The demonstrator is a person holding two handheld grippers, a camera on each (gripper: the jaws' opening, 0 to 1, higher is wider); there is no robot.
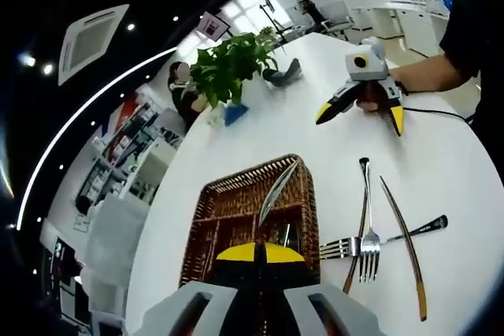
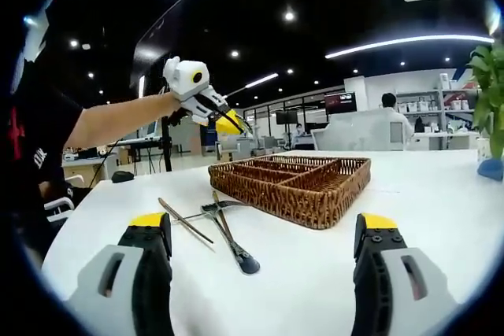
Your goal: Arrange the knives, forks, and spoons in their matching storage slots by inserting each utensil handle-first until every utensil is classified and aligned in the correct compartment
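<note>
My left gripper (image 1: 260, 251) is shut on a silver knife (image 1: 277, 190) whose blade points forward over the wicker tray (image 1: 228, 194). The tray's compartments run lengthwise; I cannot tell what lies inside. Right of the tray, several utensils lie crossed on the white table: a fork (image 1: 367, 230), another fork (image 1: 386, 238) and a brown-handled piece (image 1: 405, 245). My right gripper (image 2: 262, 226) stands open low over the table, facing the tray (image 2: 315, 194) and the loose utensils (image 2: 224, 230). The left gripper (image 2: 227, 122) hangs in the air above the tray's left end. The right gripper (image 1: 360, 116) sits far across the table.
A potted plant (image 1: 232, 64) in a blue pot and a dark object (image 1: 283, 72) stand at the table's far side. A black cable (image 1: 441, 112) trails from the right gripper. The round table (image 2: 441, 218) has bare room right of the tray. People sit in the office beyond.
</note>
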